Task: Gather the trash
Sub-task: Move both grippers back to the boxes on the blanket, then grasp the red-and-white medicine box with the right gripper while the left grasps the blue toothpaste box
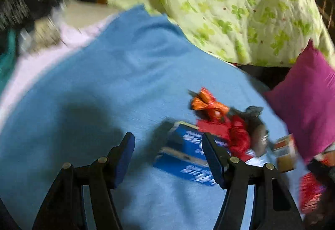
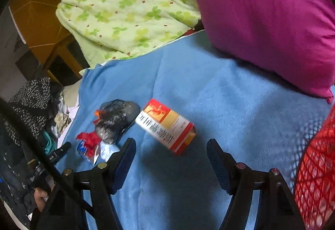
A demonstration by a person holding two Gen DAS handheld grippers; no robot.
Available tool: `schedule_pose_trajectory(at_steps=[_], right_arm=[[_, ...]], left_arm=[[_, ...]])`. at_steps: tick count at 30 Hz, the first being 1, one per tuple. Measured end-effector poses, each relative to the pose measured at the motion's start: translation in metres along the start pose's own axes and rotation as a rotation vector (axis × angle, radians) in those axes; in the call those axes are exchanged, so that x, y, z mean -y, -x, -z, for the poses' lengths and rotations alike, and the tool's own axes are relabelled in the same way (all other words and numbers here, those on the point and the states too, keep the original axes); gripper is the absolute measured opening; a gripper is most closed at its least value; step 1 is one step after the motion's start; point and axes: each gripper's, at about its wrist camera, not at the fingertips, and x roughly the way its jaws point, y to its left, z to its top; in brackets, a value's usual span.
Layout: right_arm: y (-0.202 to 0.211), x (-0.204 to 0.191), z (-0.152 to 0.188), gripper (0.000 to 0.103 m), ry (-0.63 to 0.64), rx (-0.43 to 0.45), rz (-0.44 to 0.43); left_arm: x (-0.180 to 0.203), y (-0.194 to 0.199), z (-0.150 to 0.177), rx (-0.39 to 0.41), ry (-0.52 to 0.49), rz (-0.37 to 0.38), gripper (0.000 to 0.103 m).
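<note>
Right gripper point(image 2: 170, 159) spread, empty, over fuzzy blue blanket point(image 2: 230, 104); glossy red-and-yellow carton point(image 2: 166, 126) lies just ahead, crumpled black bag point(image 2: 116, 120) beside it. Left gripper point(image 1: 168, 156) spread, empty, flat blue box point(image 1: 184, 156) under its right finger, orange wrapper point(image 1: 206, 104) beyond, near the blanket's pillow-side edge.

- Bed surface: a blue blanket point(image 2: 209, 91) spread flat, filling the centre and lower part of both views.
- Upper centre, both views: a pale green quilt point(image 2: 125, 4) with a clover print, heaped on the blanket's far edge.
- Upper right, right wrist view: a magenta pillow point(image 2: 261, 16) resting on the blanket.
- Centre, right wrist view: a red and yellow carton point(image 2: 167, 125) lying on its side.
- Just left of the carton: a crumpled dark plastic bag point(image 2: 115, 121), with red wrapper scraps point(image 2: 89, 140) beside it.
- Lower centre, left wrist view: a blue box point(image 1: 184, 156), and above it an orange wrapper point(image 1: 207, 104).
- Right edge, right wrist view: a red mesh basket point(image 2: 316, 167).
</note>
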Motion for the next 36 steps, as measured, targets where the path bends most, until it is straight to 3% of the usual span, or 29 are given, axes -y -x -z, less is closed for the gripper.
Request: schedule_pose_trajectory(at_steps=[3, 10, 13, 17, 21, 24, 27, 31, 36], right_arm=[[-0.011, 0.007, -0.01, 0.074, -0.016, 0.012, 0.003], [-0.043, 0.011, -0.029, 0.074, -0.062, 0.021, -0.049], [-0.059, 0.006, -0.034, 0.074, -0.057, -0.007, -0.077], [-0.07, -0.005, -0.033, 0.074, -0.014, -0.058, -0.117], [-0.074, -0.017, -0.026, 0.074, 0.039, -0.135, -0.102], [-0.068, -0.022, -0.022, 0.074, 0.071, -0.14, -0.086], [-0.063, -0.023, -0.019, 0.074, 0.084, -0.123, -0.062], [-0.066, -0.023, -0.019, 0.074, 0.086, -0.108, -0.024], [-0.076, -0.031, -0.018, 0.072, 0.122, -0.111, 0.021]], left_arm=[[-0.002, -0.018, 0.0, -0.055, 0.023, 0.024, 0.067], [0.025, -0.019, 0.014, -0.186, -0.037, 0.228, 0.067], [0.05, -0.001, 0.022, -0.266, -0.123, 0.321, 0.067], [0.085, 0.047, 0.039, -0.267, -0.307, 0.416, 0.067], [0.104, 0.084, 0.052, -0.209, -0.472, 0.396, 0.069], [0.107, 0.095, 0.051, -0.143, -0.533, 0.299, 0.077], [0.101, 0.08, 0.047, -0.147, -0.521, 0.204, 0.079], [0.095, 0.043, 0.049, -0.21, -0.46, 0.086, 0.079], [0.091, 0.014, 0.052, -0.253, -0.407, 0.038, 0.079]])
